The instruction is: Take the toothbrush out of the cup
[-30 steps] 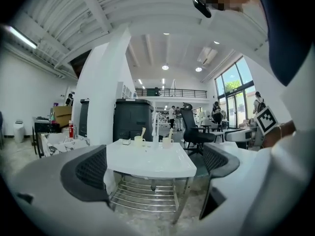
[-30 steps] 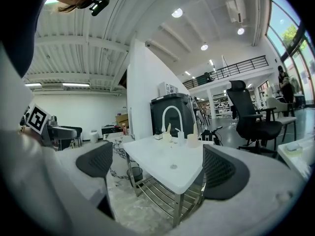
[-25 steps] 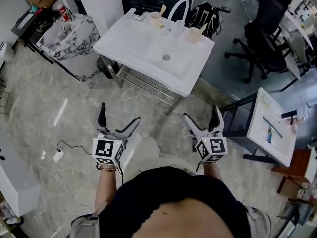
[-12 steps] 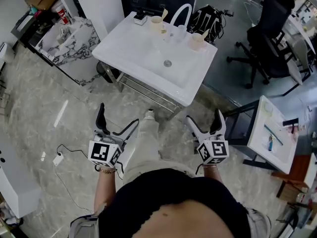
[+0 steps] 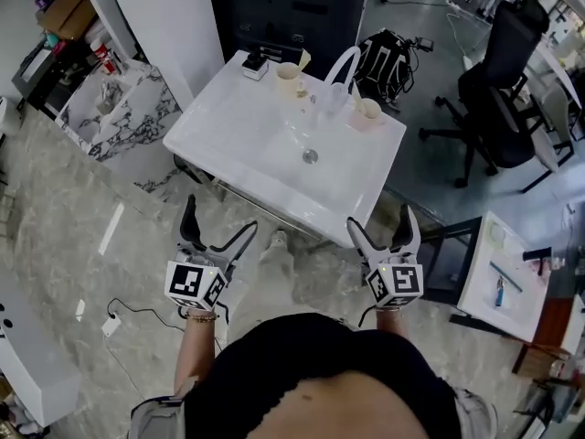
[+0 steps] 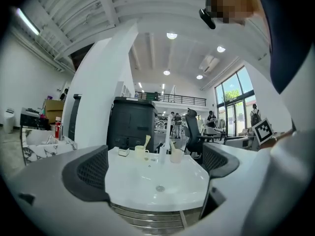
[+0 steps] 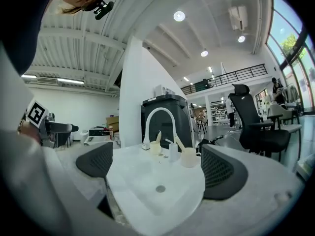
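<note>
**Head view.** The left gripper (image 5: pixel 219 223) and right gripper (image 5: pixel 380 221) are held low in front of the person's body. Both are short of the near edge of the sink (image 5: pixel 239 144) and well apart from everything on it. Both pairs of jaws are spread with nothing between them. Along the sink's far edge:
- The left cup (image 5: pixel 290 78) stands there with a toothbrush (image 5: pixel 303 59) leaning out of it.
- The right cup (image 5: pixel 367 111) sits toward the far right corner.
- The arched faucet (image 5: pixel 345 50) rises between the two cups.
- A small dark box (image 5: pixel 255 65) sits at the far left corner.

**Left gripper view.** The jaws are wide apart and empty, and the sink is framed between them at a distance. The left cup (image 6: pixel 141 153) and right cup (image 6: pixel 176 155) each hold a brush. A clear upright piece (image 6: pixel 163 154) stands between the cups. I cannot tell whether it is a tumbler or a tap handle.

**Right gripper view.** The jaws are apart and empty. The same row shows, with the second toothbrush (image 7: pixel 178 143) slanting out of the right cup (image 7: pixel 189 157).

**Progress (judgement).** No step is done, since both brushes sit in their cups untouched. What remains is to reach the far edge, close on a handle and lift it clear. The task does not say which cup is meant.

**Count.**

| Thing | Number |
|---|---|
| Grippers | 2 |
| Cups | 2 |
| Toothbrushes | 2 |
| Faucet | 1 |
| Sink | 1 |
| Dark box | 1 |
| Clear piece | 1 |
</note>
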`<state>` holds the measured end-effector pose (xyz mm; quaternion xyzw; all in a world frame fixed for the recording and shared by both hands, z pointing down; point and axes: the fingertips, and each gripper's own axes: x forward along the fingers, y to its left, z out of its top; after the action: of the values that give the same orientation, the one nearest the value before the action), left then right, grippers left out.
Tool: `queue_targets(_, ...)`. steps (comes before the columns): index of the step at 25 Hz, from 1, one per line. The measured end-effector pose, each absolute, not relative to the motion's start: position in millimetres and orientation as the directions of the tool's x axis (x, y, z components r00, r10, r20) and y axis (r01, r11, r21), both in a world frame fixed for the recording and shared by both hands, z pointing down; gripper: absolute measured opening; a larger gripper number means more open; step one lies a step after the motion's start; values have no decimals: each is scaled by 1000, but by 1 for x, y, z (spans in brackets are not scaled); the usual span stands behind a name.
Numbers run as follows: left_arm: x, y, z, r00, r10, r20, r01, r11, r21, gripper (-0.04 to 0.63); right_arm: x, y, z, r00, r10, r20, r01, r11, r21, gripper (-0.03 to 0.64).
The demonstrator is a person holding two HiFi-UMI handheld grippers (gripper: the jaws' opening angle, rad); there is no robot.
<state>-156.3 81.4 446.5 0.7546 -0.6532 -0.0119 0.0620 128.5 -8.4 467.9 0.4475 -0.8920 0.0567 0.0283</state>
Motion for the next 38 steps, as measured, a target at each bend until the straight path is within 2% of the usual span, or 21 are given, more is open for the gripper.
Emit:
queue_targets(11, -211, -74, 427, 218, -973, 73, -973, -211, 94, 575, 103, -156, 471, -488, -860, 149, -873, 481, -85, 551)
queue_targets(18, -234, -144, 438, 254, -963, 94, -962, -242, 124, 575, 68, -237, 486, -471, -857, 209, -871, 490, 44, 551)
queue_targets(24, -244, -176, 447, 278, -953, 124, -955, -260, 143, 575, 47, -286, 503, -446, -863, 239, -859, 487, 155, 549)
queue_targets(29, -247, -187, 455, 290, -946, 143, -947, -263, 182, 575, 44, -311, 516, -364, -895, 256, -883, 420, 211, 549)
queue_targets(38, -258, -186, 456, 232, -961, 153, -957, -197, 212, 575, 28, -339, 540, -313, -907, 281, -879, 389, 277, 541)
